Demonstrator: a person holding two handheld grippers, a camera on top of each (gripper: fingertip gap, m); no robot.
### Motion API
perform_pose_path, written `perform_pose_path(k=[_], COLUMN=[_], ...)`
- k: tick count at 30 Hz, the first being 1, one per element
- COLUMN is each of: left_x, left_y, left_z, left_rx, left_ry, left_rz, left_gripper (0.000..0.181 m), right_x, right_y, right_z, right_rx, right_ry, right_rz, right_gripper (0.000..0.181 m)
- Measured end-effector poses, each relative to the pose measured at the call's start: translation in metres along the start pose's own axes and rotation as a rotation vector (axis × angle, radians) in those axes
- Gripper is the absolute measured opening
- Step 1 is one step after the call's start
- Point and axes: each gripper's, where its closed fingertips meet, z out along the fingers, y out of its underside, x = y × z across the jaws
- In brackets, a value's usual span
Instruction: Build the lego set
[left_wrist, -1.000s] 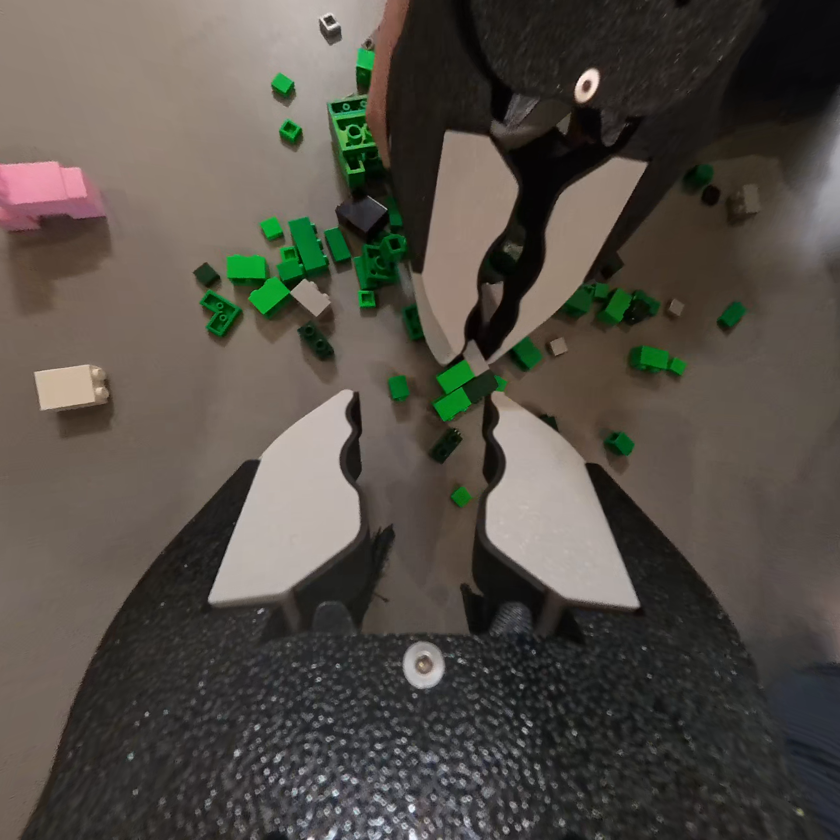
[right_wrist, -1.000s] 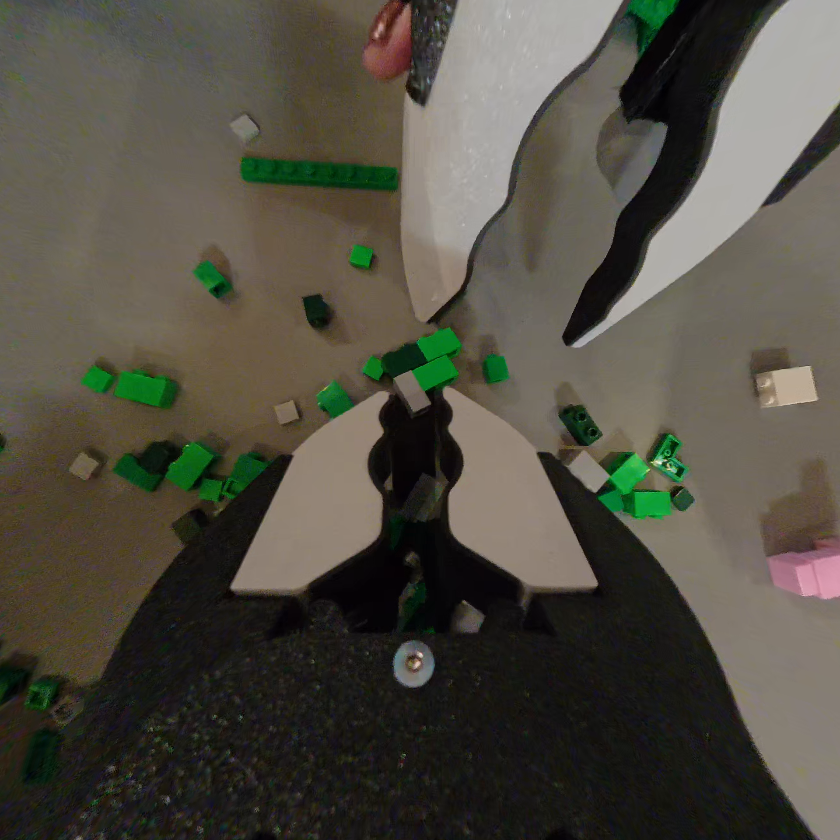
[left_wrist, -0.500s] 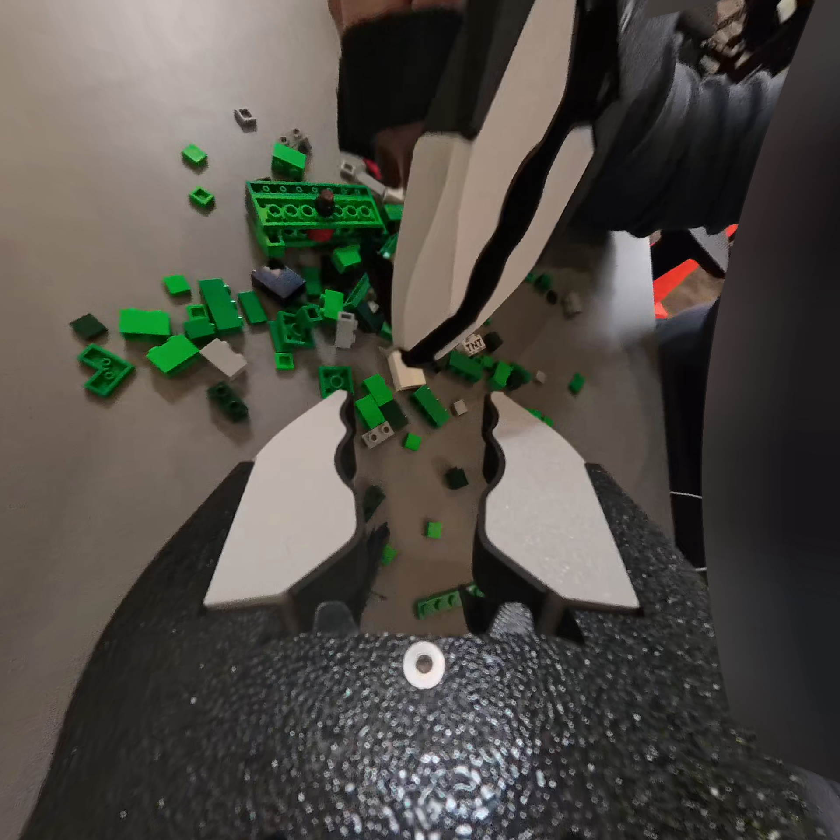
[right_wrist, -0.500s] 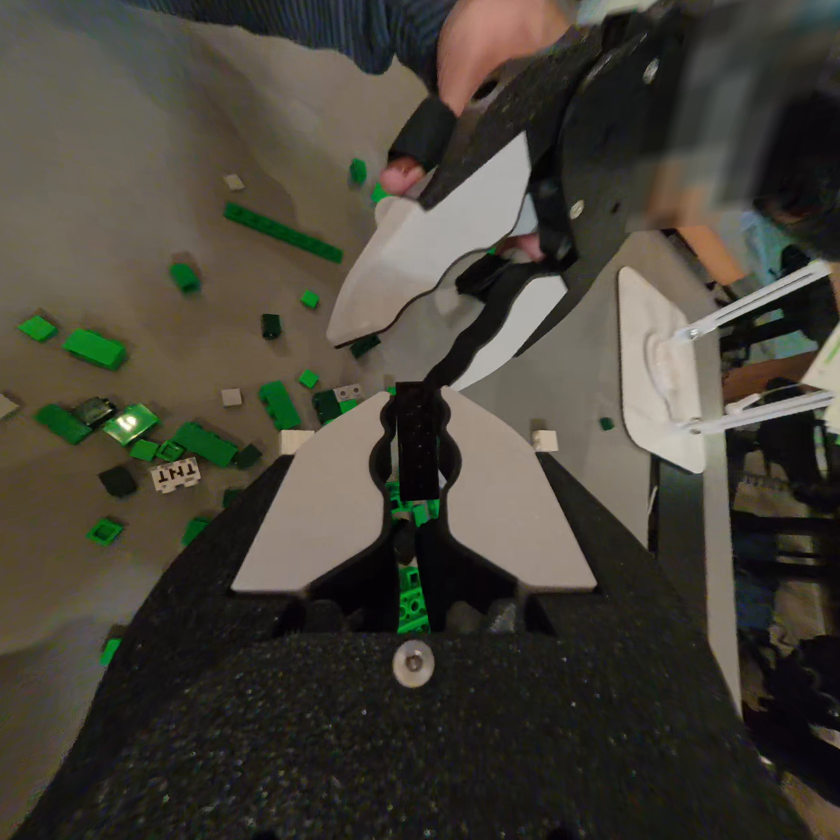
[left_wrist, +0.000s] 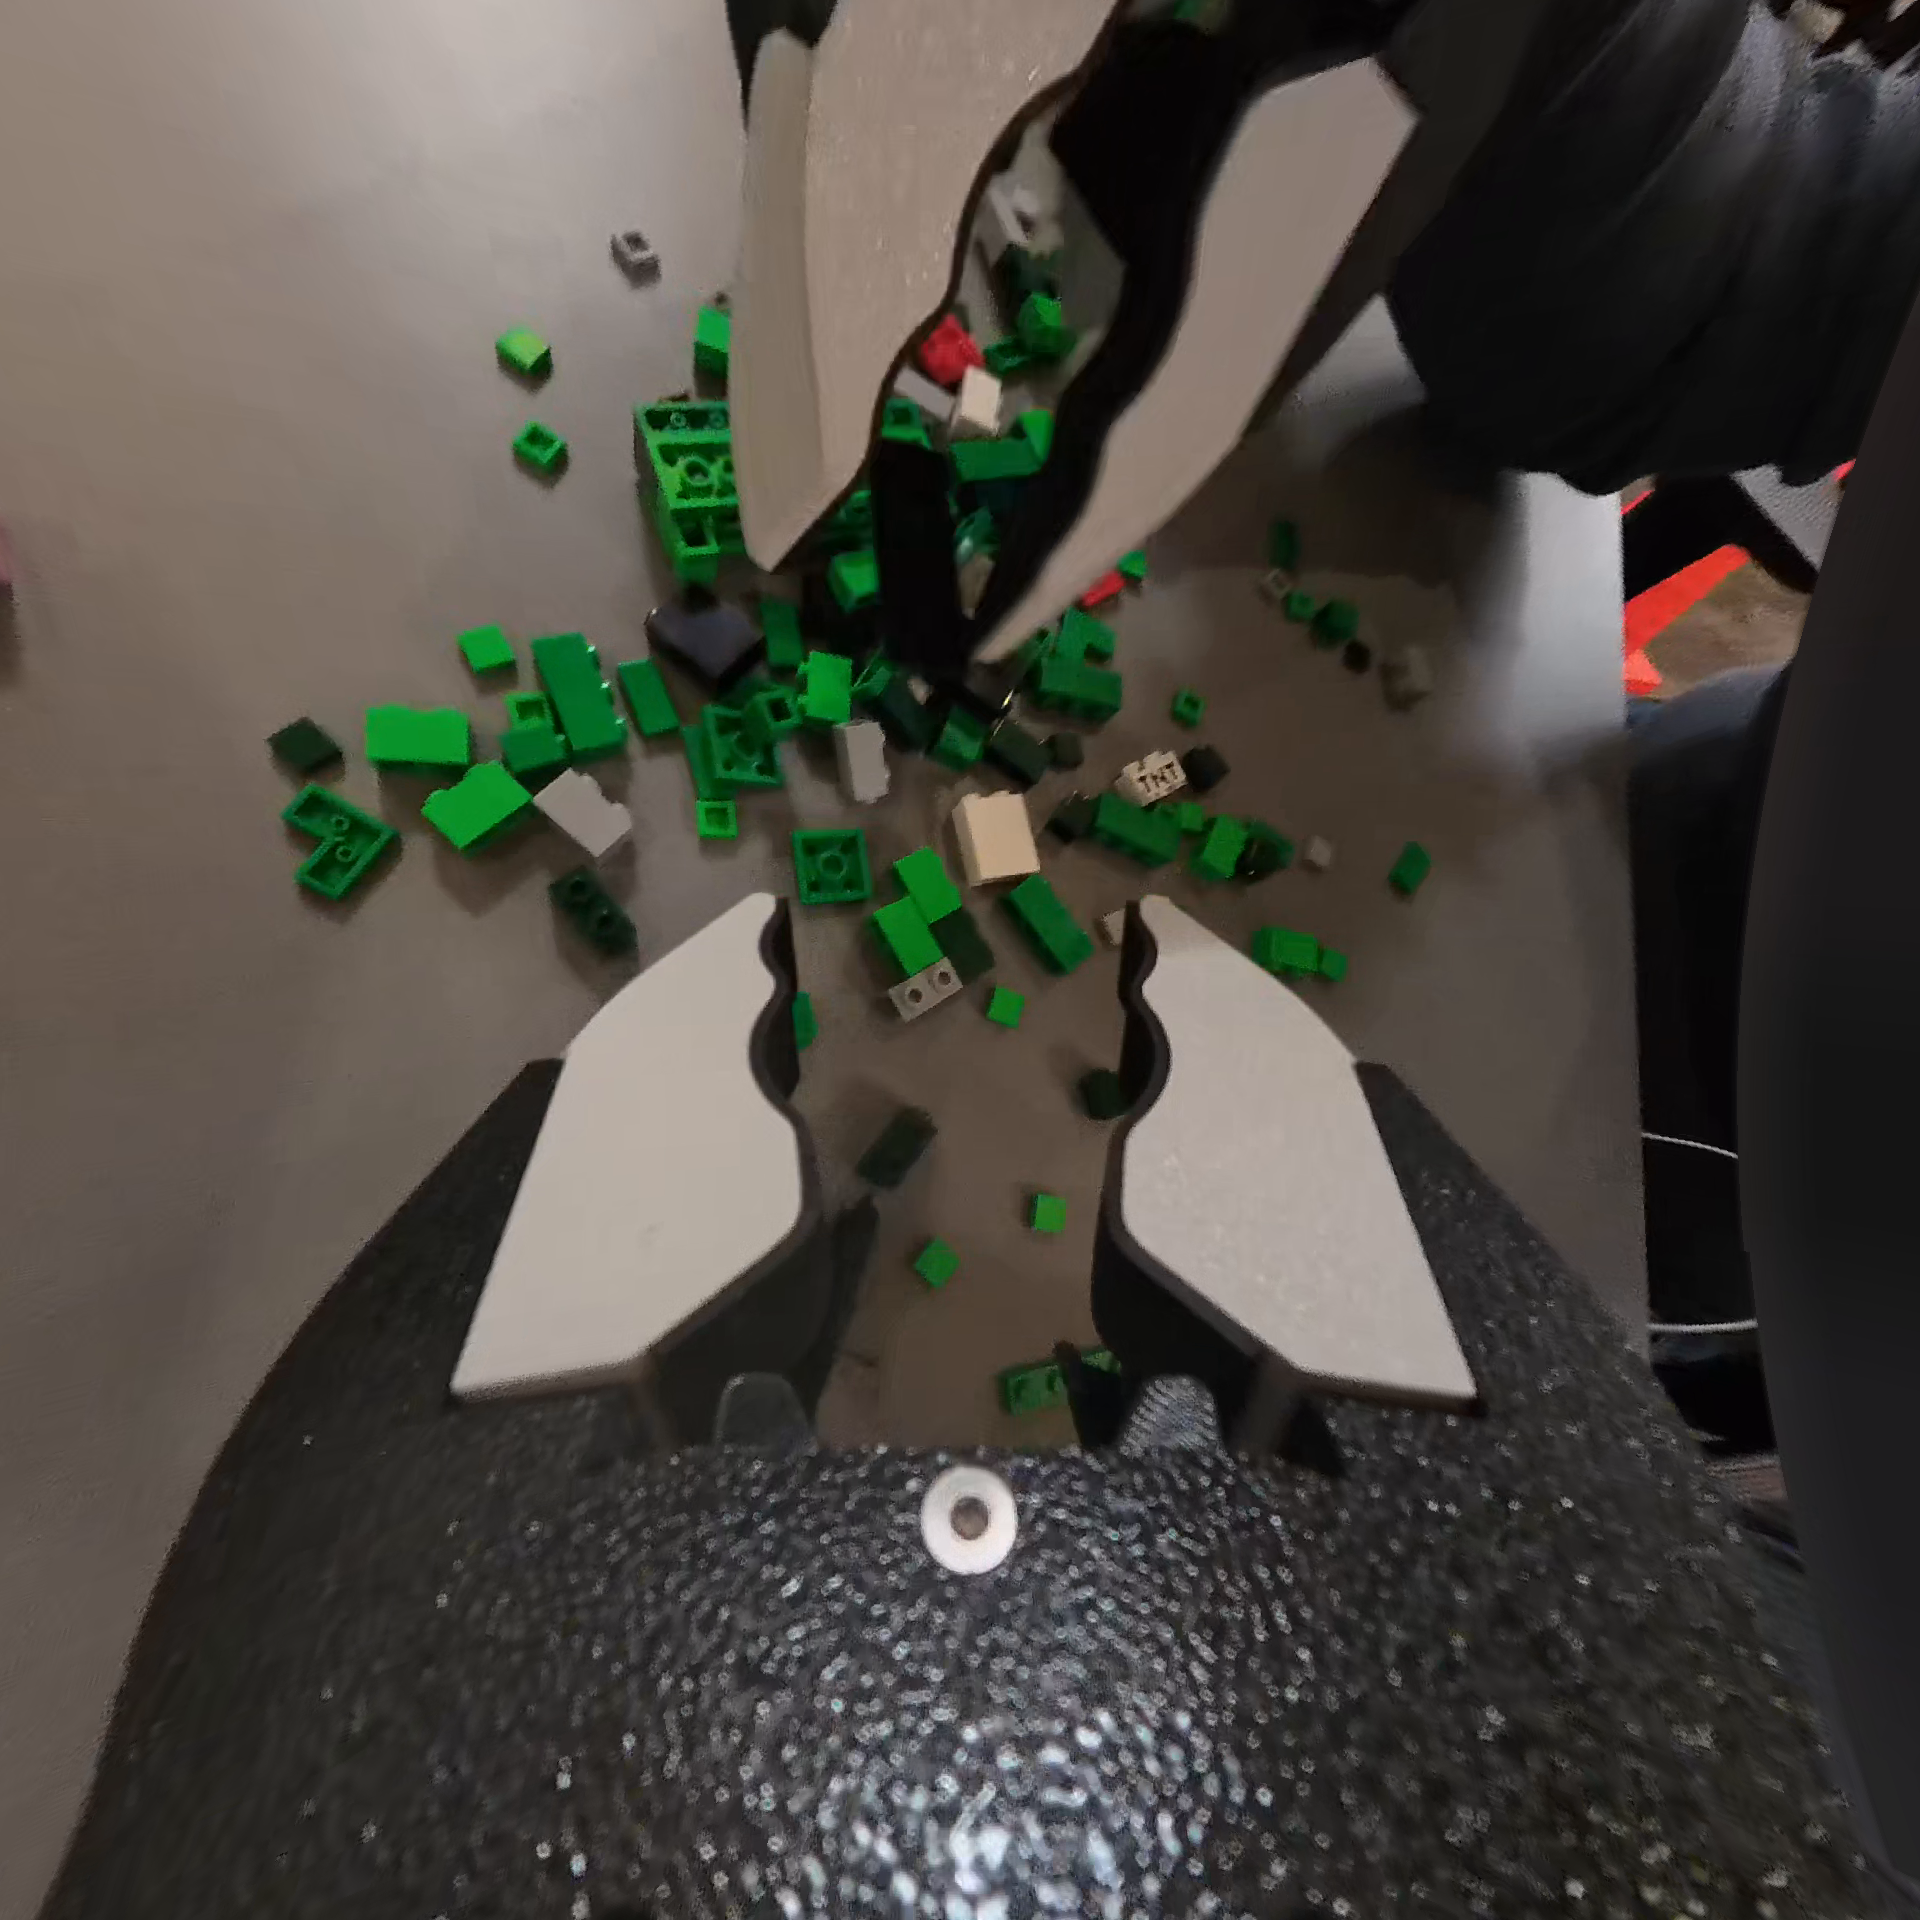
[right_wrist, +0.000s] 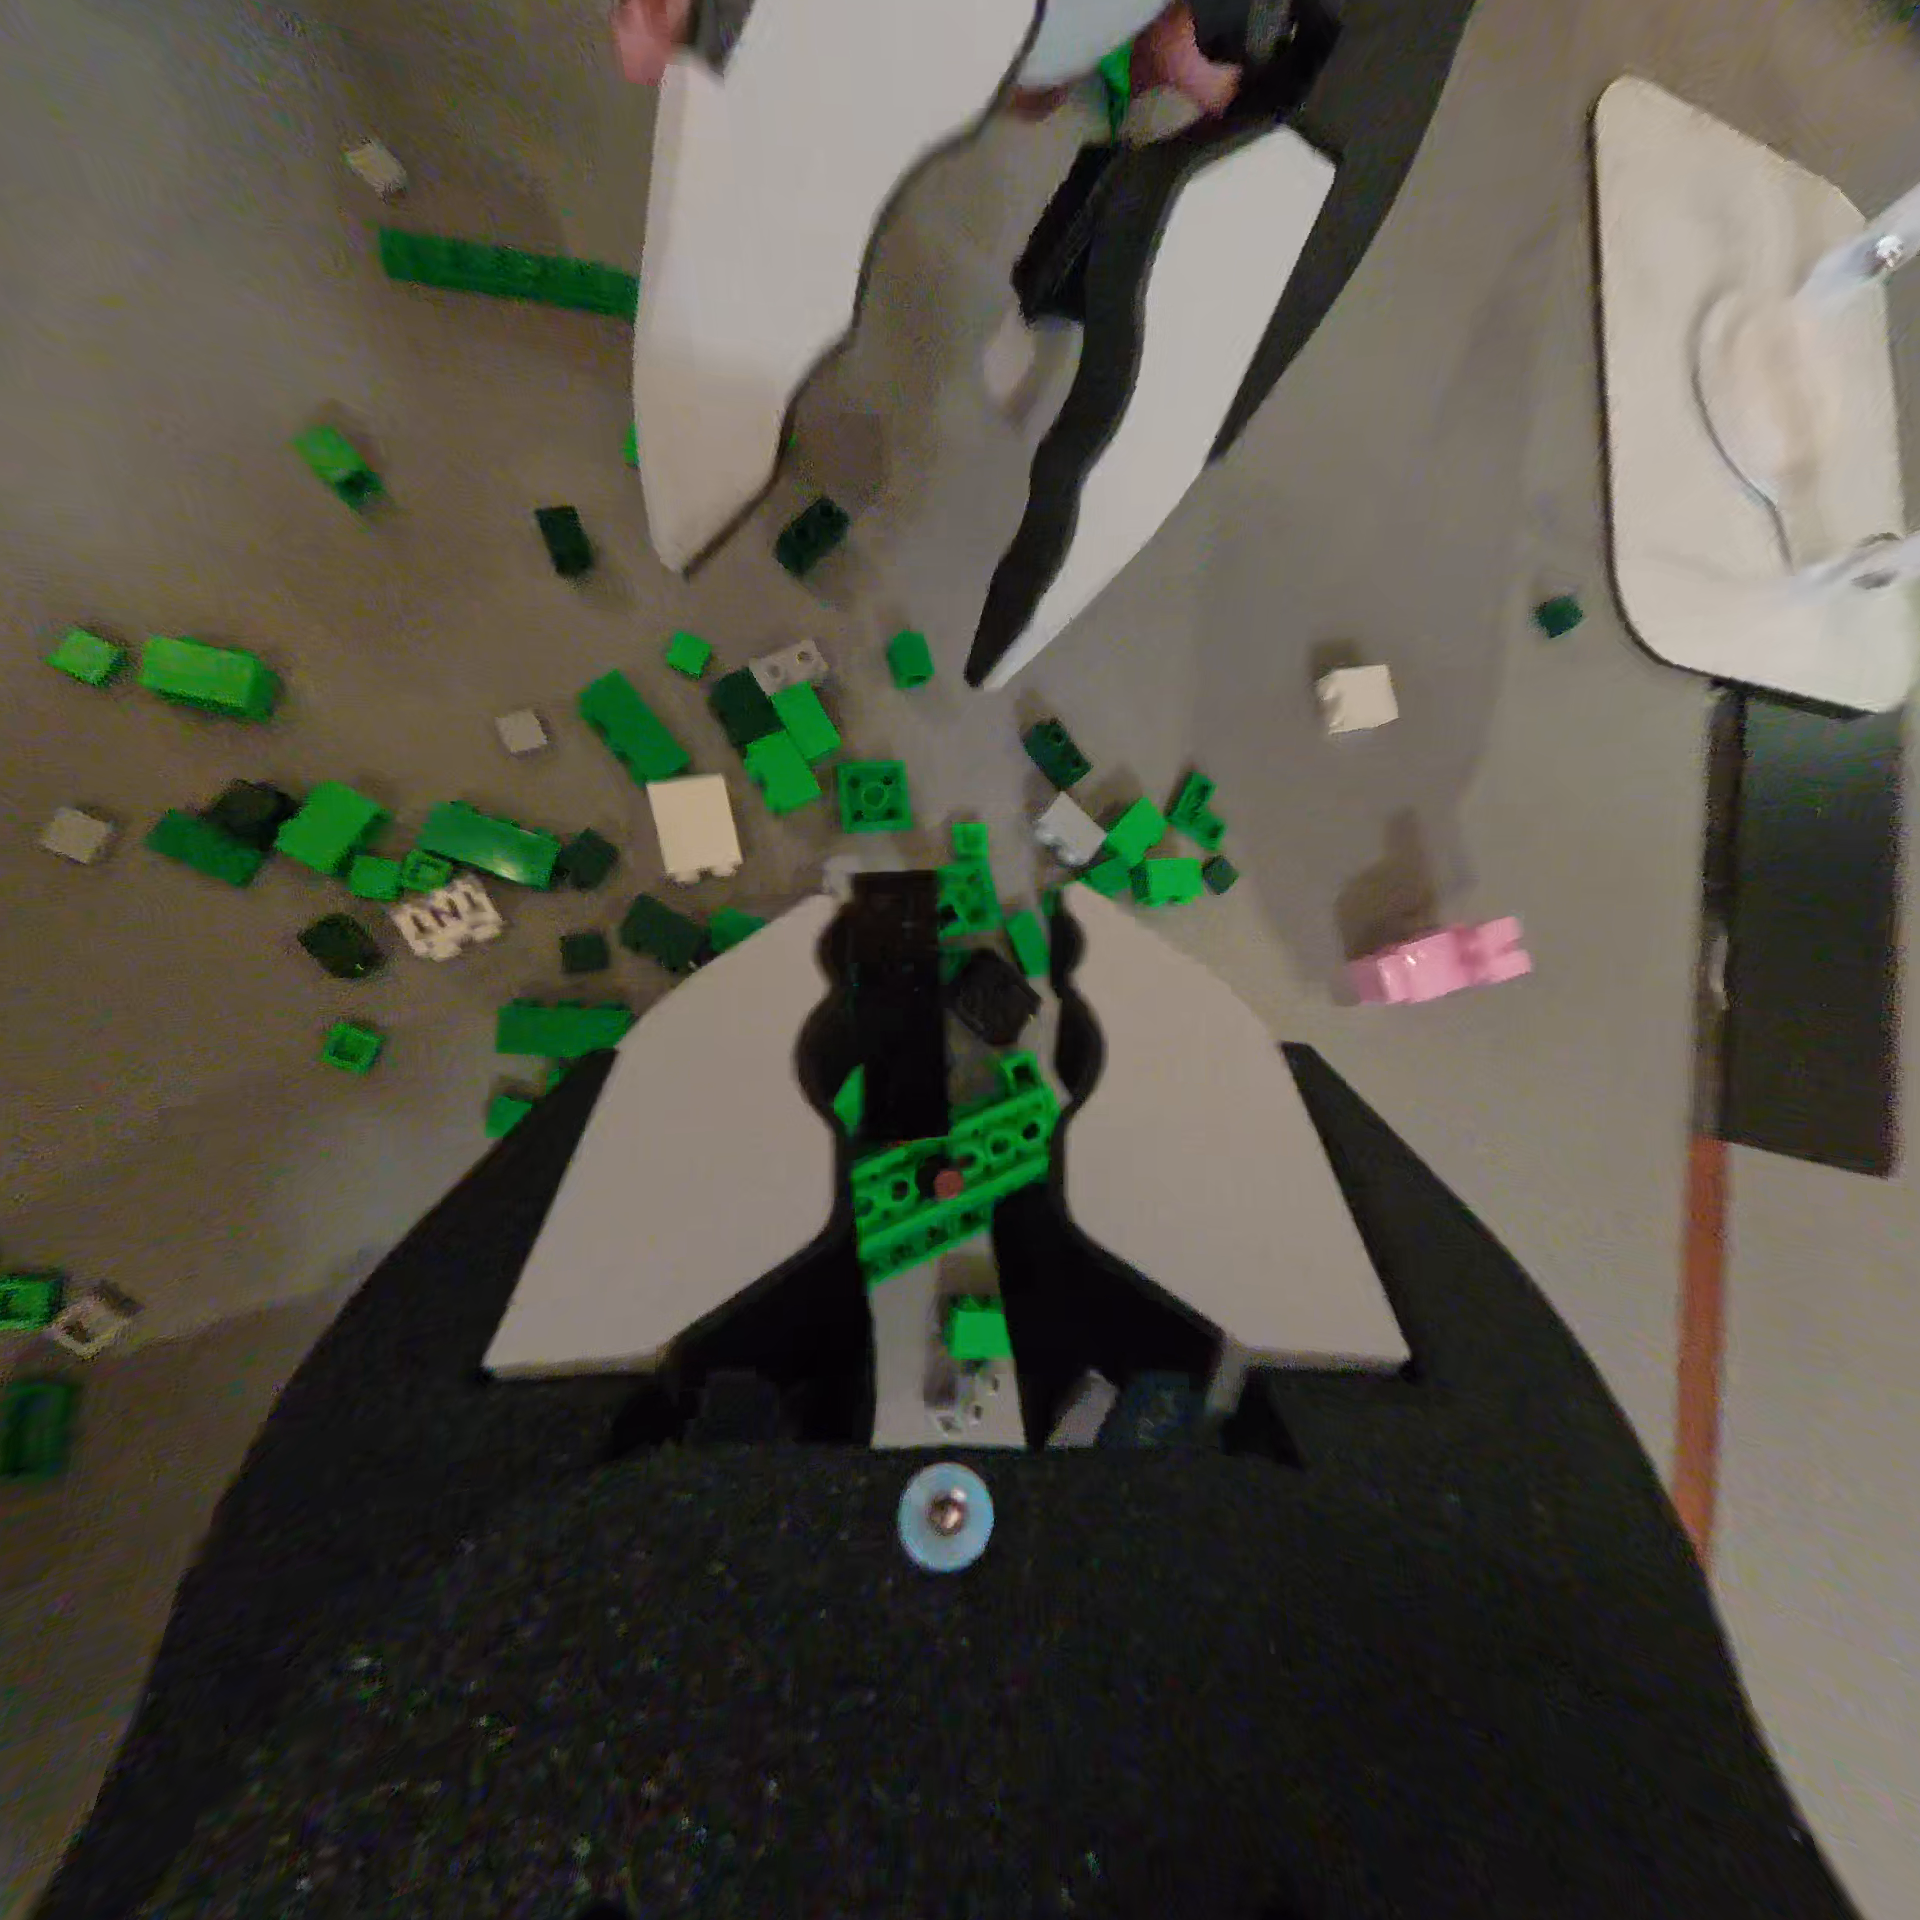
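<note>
**Black piece in my right claw, left claw waiting empty**

My right claw (right_wrist: 940, 935) is clenched on a long black piece (right_wrist: 899, 997), which stands up between the two fingers and reaches just past their tips. The left wrist view shows the same black piece (left_wrist: 920, 561) hanging over the thick of the pile. My left claw (left_wrist: 956, 925) is released, its fingers well apart with nothing between them, poised above the near edge of the scatter.

Below the right claw, seen through the gap behind the black piece, lies a green frame with round holes (right_wrist: 951, 1174), which looks to be the only part already assembled. Around it, loose green bricks (left_wrist: 478, 800) are spread across the grey surface (left_wrist: 260, 312), mixed with a white brick (left_wrist: 992, 836), a grey brick (left_wrist: 582, 816), a small grey two-stud plate (left_wrist: 925, 995) and a green square plate (left_wrist: 829, 864). Farther out in the right wrist view are a long green plate (right_wrist: 509, 275) and a pink block (right_wrist: 1439, 961), well apart from the rest.

I judge the build to be at an early stage: one piece fetched and carried, most bricks unattached. The next move calls for bringing the black piece down squarely onto its seat, probably the green frame, while my free left claw steadies that frame so it does not skid. I cannot tell which holes or studs the piece is meant to meet.
</note>
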Motion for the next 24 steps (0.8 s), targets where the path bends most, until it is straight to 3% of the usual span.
perform_pose_path(k=[3,8,10,14,18,21,24], left_x=[-0.004,-0.015,-0.021,-0.026,-0.024,-0.022,-0.028], left_y=[0.006,0.021,0.027,0.032,0.029,0.025,0.014], left_z=[-0.001,-0.012,-0.018,-0.033,-0.038,-0.037,-0.042], left_rx=[-0.03,-0.068,-0.079,-0.054,-0.027,-0.021,0.039], left_ry=[-0.028,-0.085,-0.117,-0.159,-0.154,-0.154,-0.22], left_rz=[-0.003,-0.052,-0.067,-0.094,-0.087,-0.063,-0.03], left_gripper=[0.06,0.058,0.057,0.056,0.053,0.053,0.053], right_x=[-0.014,-0.035,-0.038,-0.038,-0.046,-0.04,-0.012], right_y=[-0.02,-0.016,-0.025,-0.01,-0.015,-0.019,-0.027], right_z=[0.006,0.042,0.049,0.058,0.06,0.062,0.052], right_rx=[0.098,0.005,0.051,-0.061,-0.057,-0.049,0.011], right_ry=[-0.077,-0.186,-0.238,-0.239,-0.284,-0.216,0.045], right_rz=[0.003,0.003,0.086,0.103,0.116,0.048,-0.05], right_gripper=[0.042,0.039,0.035,0.033,0.027,0.025,0.025])
